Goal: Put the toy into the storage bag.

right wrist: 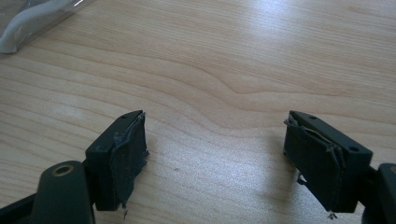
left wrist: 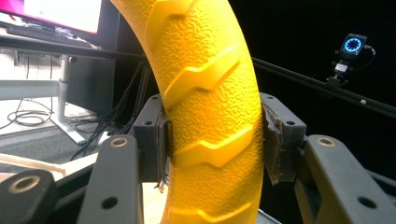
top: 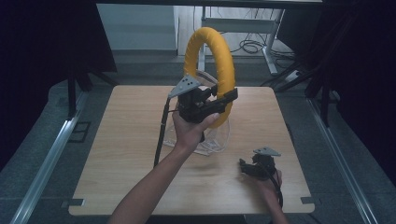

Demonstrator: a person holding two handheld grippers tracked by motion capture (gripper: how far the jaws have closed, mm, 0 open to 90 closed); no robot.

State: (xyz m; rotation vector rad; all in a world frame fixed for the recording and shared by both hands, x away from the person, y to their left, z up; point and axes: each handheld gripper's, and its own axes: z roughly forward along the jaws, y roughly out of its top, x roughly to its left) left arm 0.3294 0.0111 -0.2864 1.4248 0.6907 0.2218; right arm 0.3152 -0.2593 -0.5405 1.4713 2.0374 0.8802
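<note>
A ring (top: 212, 60) stands upright above the middle of the desk (top: 126, 140), clamped at its lower right side in the left gripper (top: 223, 100). A clear bag (top: 215, 140) lies on the desk beneath it. The right gripper (top: 247, 167) rests near the desk's front right corner, well apart.

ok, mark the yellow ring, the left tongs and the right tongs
yellow ring (top: 223, 56): high view, upper right arc.
left tongs (left wrist: 212, 140): left gripper view, midway between the pads, shut on the ring.
right tongs (right wrist: 215, 154): right gripper view, gap between the open pads.
</note>
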